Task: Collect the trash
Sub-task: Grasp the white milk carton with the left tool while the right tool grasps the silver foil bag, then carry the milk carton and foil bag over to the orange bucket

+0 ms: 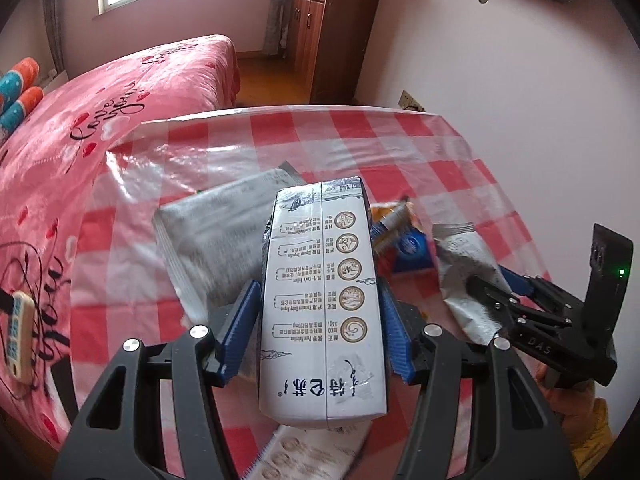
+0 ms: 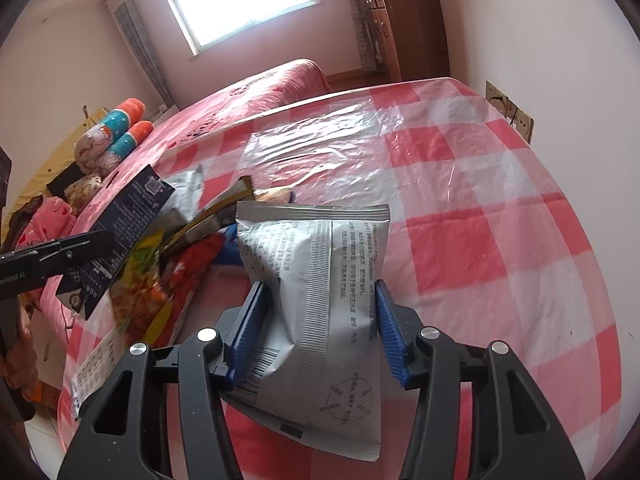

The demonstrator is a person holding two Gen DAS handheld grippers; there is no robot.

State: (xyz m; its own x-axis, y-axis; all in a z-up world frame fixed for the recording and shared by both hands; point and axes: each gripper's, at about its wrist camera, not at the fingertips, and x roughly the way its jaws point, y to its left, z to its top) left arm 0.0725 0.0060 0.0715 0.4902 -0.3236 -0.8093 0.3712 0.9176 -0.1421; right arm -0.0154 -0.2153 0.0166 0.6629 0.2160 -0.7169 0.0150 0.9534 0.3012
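My left gripper (image 1: 320, 320) is shut on a white milk carton (image 1: 322, 300) with printed round emblems, held above the checked table (image 1: 420, 152). In the right wrist view the same carton shows as a dark box (image 2: 120, 228) at the left. My right gripper (image 2: 318, 332) is shut on a silver foil packet (image 2: 320, 300) with printed text, held above the table; in the left wrist view this packet (image 1: 464, 276) hangs at the right. Another silver packet (image 1: 216, 232) lies on the table behind the carton.
Colourful snack wrappers (image 2: 180, 272) lie in a heap on the table's left part, also seen in the left wrist view (image 1: 404, 232). A pink bed (image 1: 100, 128) stands left of the table. A wooden cabinet (image 1: 320, 28) is at the back. Wall sockets (image 2: 508, 110) sit by the table's far right.
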